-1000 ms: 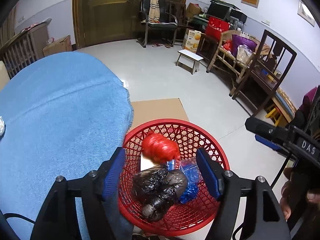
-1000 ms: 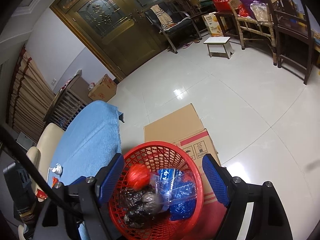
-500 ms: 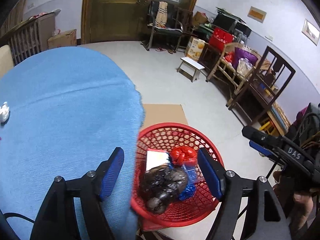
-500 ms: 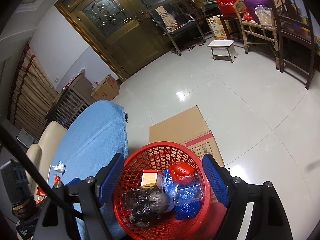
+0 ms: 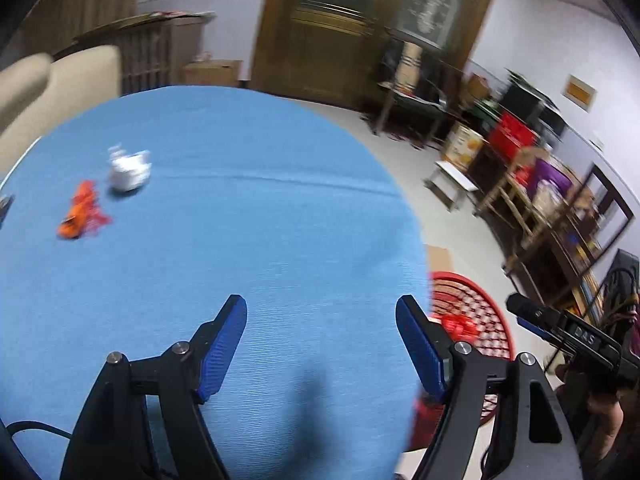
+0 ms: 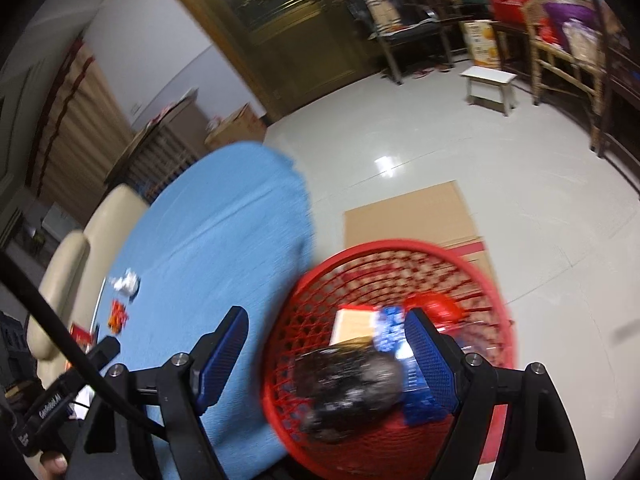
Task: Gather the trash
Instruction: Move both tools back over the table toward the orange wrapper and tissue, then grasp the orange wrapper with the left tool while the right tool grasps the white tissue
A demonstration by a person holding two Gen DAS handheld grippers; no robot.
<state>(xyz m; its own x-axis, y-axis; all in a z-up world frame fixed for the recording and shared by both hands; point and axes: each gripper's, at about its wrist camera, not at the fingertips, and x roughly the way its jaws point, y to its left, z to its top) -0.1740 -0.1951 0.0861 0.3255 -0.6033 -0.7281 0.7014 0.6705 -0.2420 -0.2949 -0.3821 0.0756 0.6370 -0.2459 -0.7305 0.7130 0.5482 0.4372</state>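
White trash wad (image 5: 129, 171) far ahead-left of left tongs (image 5: 322, 344), both tongs wide apart, empty, right tongs (image 6: 326, 354) over basket (image 6: 496, 292).

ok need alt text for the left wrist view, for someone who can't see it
The left gripper, its blue fingers open and empty, hangs over a round table with a blue cloth. A white crumpled wad and an orange scrap lie at the far left; a red basket sits past the right edge.
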